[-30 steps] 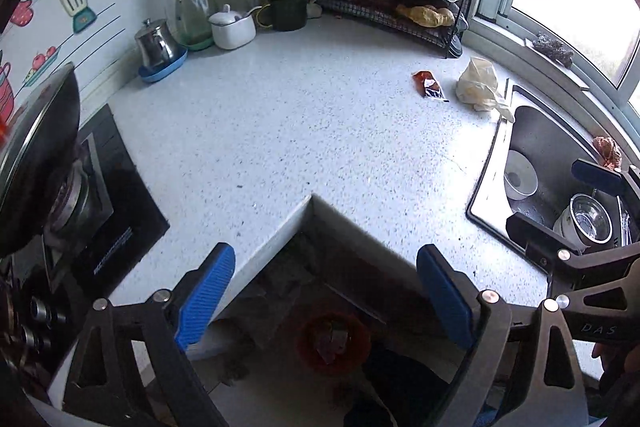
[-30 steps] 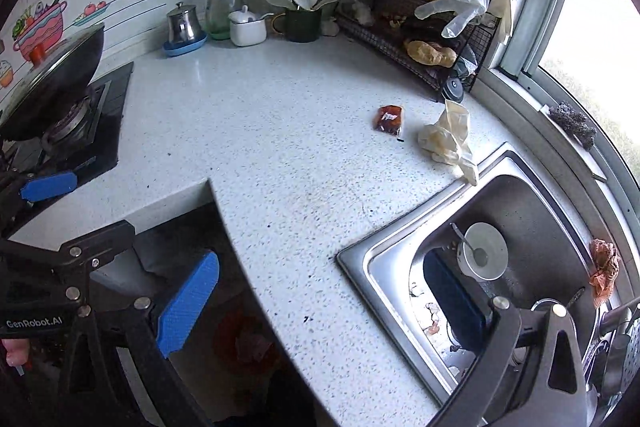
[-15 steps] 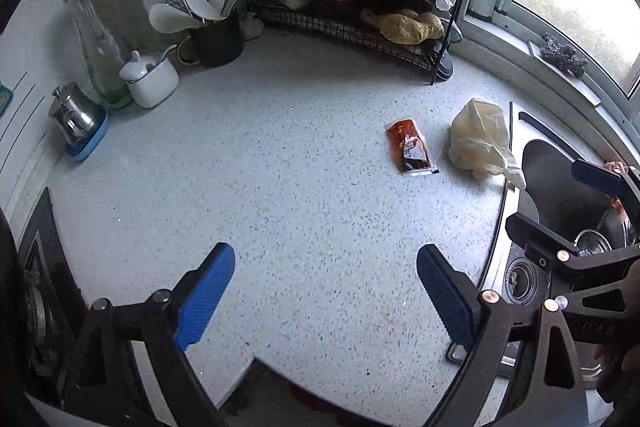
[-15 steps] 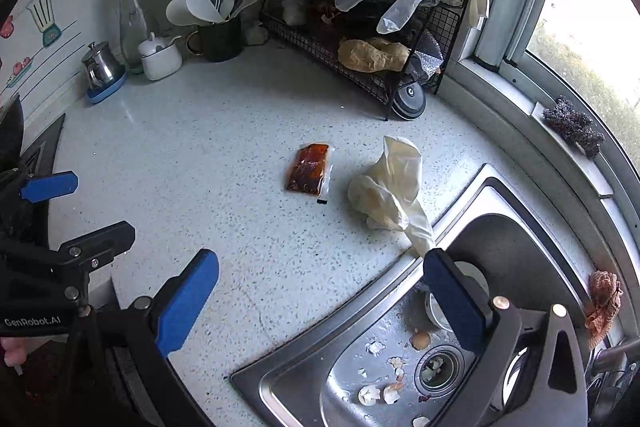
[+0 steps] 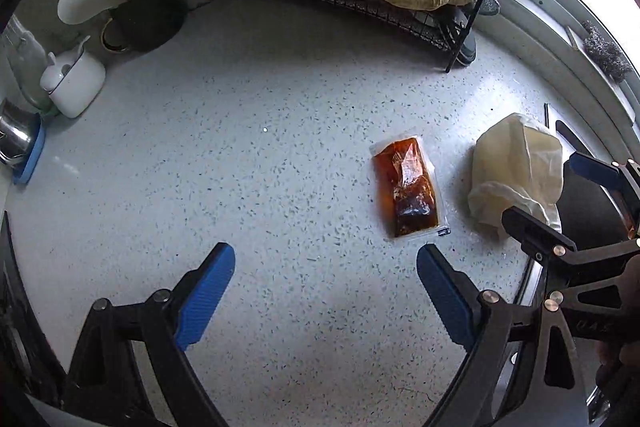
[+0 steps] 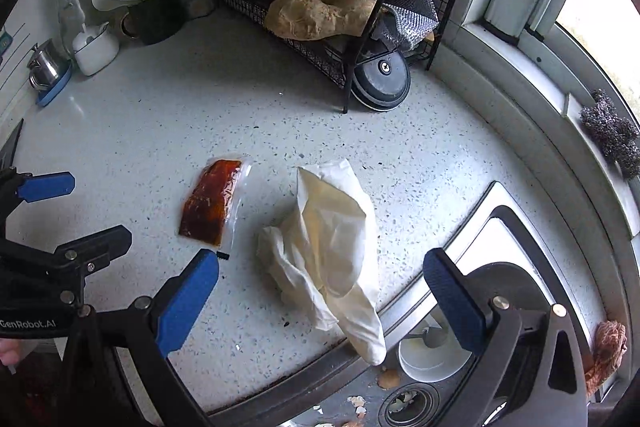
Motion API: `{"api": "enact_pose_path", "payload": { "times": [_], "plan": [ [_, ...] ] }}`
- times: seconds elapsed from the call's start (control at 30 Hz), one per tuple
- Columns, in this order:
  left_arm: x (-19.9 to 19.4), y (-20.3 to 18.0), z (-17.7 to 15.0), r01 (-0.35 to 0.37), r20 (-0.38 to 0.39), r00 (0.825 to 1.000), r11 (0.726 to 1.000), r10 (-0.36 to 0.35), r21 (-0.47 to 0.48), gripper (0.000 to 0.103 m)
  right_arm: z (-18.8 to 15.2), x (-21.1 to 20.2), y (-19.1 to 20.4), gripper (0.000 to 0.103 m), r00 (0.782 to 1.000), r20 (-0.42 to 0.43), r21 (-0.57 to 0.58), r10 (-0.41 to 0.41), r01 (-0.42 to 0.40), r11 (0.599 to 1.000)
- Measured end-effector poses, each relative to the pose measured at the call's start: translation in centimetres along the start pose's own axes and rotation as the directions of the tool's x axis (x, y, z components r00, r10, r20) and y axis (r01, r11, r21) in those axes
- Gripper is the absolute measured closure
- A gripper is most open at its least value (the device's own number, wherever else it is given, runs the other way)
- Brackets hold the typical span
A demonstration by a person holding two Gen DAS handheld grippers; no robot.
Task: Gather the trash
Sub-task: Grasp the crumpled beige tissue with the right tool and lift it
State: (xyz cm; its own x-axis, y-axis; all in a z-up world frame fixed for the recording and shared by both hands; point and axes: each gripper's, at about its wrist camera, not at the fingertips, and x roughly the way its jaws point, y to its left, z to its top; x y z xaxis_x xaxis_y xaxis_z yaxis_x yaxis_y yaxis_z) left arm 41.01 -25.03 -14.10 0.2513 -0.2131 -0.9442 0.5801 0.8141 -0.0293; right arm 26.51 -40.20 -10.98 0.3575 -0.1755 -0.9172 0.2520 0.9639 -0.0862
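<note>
A clear sauce packet [image 5: 406, 189] with red-brown filling lies flat on the speckled white counter; it also shows in the right wrist view [image 6: 214, 205]. A crumpled cream plastic bag [image 5: 516, 169] lies to its right, by the sink rim, also in the right wrist view [image 6: 326, 255]. My left gripper [image 5: 325, 263] is open and empty, just short of the packet, which lies ahead near its right finger. My right gripper [image 6: 320, 269] is open and empty, its fingers standing on either side of the bag, above it.
A black wire rack [image 6: 320, 39] with a brown lump stands at the back. A utensil mug [image 5: 140, 15] and a white pot [image 5: 74, 87] stand back left. The sink [image 6: 432, 355] with a white bowl and scraps is at the right.
Both grippers have moved forward and down over the counter, from the counter's front edge toward the packet and the bag, which now look much larger. Both stay open.
</note>
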Motion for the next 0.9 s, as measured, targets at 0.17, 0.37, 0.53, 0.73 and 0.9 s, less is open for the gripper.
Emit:
{"api": "enact_pose_path", "payload": {
  "times": [0.17,0.37,0.53,0.73,0.9],
  "plan": [
    [2.0,0.1,0.3,-0.029,-0.045,0.999,1.0,0.029,-0.002,0.012,0.3,2.6,-0.4,0.001,0.995,-0.069,-0.007,0.072,-0.073,0.997],
    [2.9,0.7,0.4,-0.035,-0.072,0.997,0.999,0.033,-0.025,0.012,0.2,3.2,0.0,0.033,0.994,-0.079,-0.039,0.073,-0.076,0.996],
    [2.6,0.7,0.1,-0.035,-0.076,0.997,0.999,0.033,-0.026,0.012,0.3,2.5,-0.2,0.081,0.996,-0.054,-0.063,0.066,-0.07,0.996],
    [1.4,-0.4,0.2,-0.021,-0.068,0.997,1.0,0.021,0.004,0.012,-0.5,0.5,-1.1,0.094,0.997,-0.026,-0.011,0.075,-0.075,0.997],
    [1.4,-2.2,1.5,0.016,-0.058,0.998,1.0,-0.015,0.008,0.012,-0.7,-1.4,-2.8,0.094,0.997,0.013,0.027,0.07,-0.07,0.997]
  ]
}}
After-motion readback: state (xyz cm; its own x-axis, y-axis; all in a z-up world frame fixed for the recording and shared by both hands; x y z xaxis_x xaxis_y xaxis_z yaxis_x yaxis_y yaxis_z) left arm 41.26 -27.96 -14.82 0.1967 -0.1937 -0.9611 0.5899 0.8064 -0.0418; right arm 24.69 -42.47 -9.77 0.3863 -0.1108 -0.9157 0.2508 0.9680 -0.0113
